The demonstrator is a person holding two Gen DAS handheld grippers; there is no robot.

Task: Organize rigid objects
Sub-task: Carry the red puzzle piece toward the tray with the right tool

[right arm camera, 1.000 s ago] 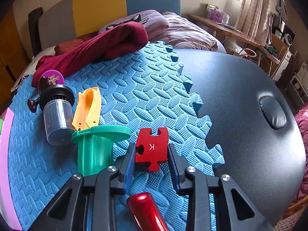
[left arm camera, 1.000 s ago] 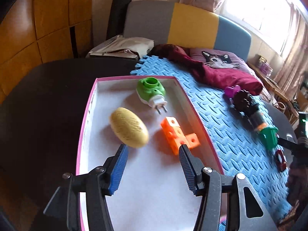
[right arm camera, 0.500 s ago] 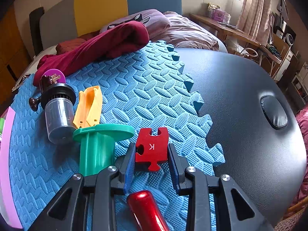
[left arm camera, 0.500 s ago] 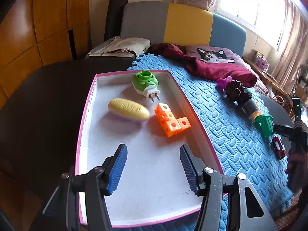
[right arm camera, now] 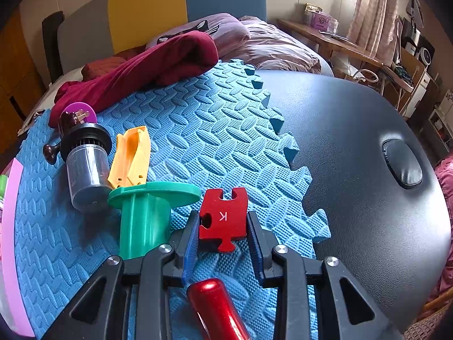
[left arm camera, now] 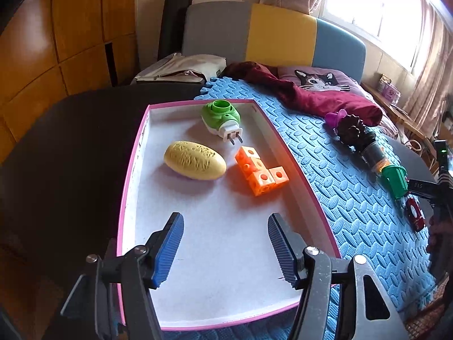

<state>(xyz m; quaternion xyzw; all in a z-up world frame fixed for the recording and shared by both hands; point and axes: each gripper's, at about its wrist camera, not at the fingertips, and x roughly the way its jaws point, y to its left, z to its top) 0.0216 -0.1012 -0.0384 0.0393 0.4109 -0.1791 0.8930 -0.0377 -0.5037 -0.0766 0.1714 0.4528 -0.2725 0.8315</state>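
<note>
Two grippers: right gripper [right arm camera: 221, 236] pinches red K puzzle piece [right arm camera: 223, 219] near blue mat [right arm camera: 198, 141] near-right edge; green spool [right arm camera: 147, 212] touching left; left gripper [left arm camera: 223, 243] spread over bare near half of pink-rimmed tray [left arm camera: 133, 170]; only left view shows orange cubes [left arm camera: 260, 174] inside.

We count one pink-rimmed white tray [left arm camera: 133, 170], holding one yellow textured oval [left arm camera: 194, 164], one green plug-in device [left arm camera: 222, 119], one orange cube cluster [left arm camera: 260, 174], one red K puzzle piece [right arm camera: 223, 219], one green flanged peg [right arm camera: 147, 215], one yellow plastic scoop [right arm camera: 130, 157], one clear jar with black cap [right arm camera: 85, 161], one glossy red cylinder [right arm camera: 218, 308]
</note>
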